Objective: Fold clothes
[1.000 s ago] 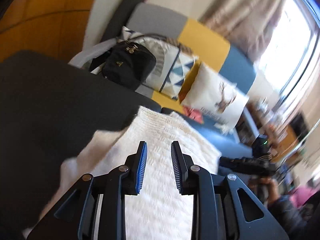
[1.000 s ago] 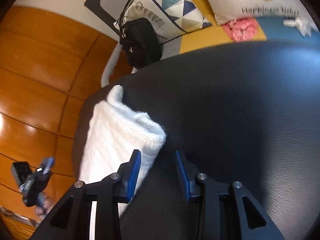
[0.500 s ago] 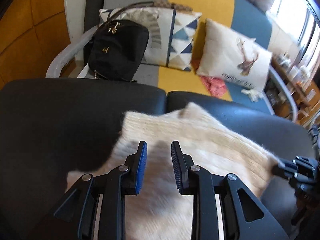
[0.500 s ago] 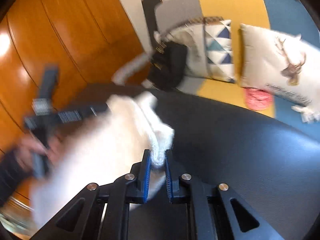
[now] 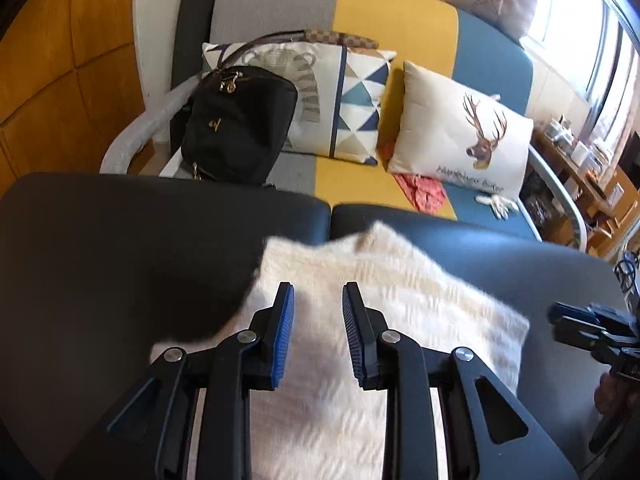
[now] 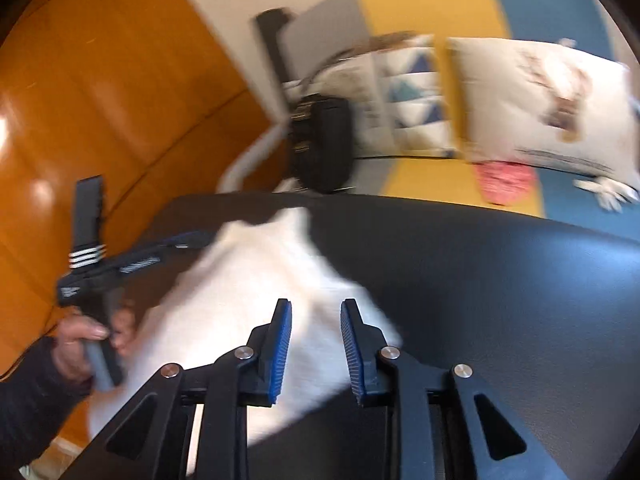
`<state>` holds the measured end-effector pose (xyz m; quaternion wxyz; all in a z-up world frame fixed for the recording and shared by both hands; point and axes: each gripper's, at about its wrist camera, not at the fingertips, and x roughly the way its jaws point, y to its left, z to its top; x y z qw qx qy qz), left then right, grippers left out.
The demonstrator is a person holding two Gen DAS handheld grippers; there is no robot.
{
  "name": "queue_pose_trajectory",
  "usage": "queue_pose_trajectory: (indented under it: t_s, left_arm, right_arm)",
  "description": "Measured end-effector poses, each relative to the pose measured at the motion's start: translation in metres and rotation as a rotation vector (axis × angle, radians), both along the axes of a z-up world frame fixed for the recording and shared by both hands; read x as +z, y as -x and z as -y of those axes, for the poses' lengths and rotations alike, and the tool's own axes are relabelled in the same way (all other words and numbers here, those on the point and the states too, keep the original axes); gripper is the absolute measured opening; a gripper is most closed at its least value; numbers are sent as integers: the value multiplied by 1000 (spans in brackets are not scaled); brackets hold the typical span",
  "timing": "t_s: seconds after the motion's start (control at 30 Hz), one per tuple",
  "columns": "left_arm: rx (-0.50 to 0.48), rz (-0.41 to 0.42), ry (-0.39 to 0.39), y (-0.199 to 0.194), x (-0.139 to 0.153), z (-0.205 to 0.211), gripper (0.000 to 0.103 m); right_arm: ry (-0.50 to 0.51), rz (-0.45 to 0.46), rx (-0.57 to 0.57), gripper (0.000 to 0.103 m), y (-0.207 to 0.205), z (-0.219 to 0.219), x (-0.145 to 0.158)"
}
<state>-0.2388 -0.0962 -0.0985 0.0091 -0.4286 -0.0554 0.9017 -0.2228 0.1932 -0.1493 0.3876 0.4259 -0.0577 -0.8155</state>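
A fluffy white knit garment point(image 5: 400, 312) lies folded on a black padded surface point(image 5: 120, 260). My left gripper point(image 5: 317, 312) is open and empty just above the garment's near part. The right gripper point(image 5: 592, 328) shows at the right edge of the left wrist view, beside the garment's right corner. In the right wrist view the garment point(image 6: 260, 280) is blurred; my right gripper point(image 6: 316, 320) is open over its right corner with nothing between the pads. The left gripper point(image 6: 92, 256), held by a hand, sits at the garment's left side.
Behind the black surface stands a grey, yellow and blue sofa point(image 5: 348, 176) with a black bag point(image 5: 236, 128), a triangle-pattern cushion point(image 5: 340, 100), a deer cushion point(image 5: 460, 132) and a pink cloth point(image 5: 424, 196). Orange wood panels point(image 6: 100, 100) are on the left. A cluttered shelf point(image 5: 580, 160) is at right.
My right gripper pinched the garment's corner half a second ago and has now opened and let it go. The left gripper stayed open, and its view swung toward the sofa.
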Motion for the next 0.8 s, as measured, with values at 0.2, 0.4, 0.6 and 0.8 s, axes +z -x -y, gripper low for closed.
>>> queue_pose_trajectory:
  t_s: [0.2, 0.4, 0.6, 0.8]
  left_arm:
    - [82, 8, -124, -53, 8, 28, 27]
    - [264, -75, -284, -186, 40, 88, 54]
    - [466, -68, -353, -330, 30, 105, 54]
    - [514, -21, -420, -387, -7, 86, 54]
  right_arm:
    - [-279, 23, -11, 26, 28, 63, -34]
    - [-30, -36, 119, 31, -45, 31, 19]
    - [-22, 56, 336, 40, -157, 35, 11]
    - [-60, 129, 517, 41, -249, 72, -13]
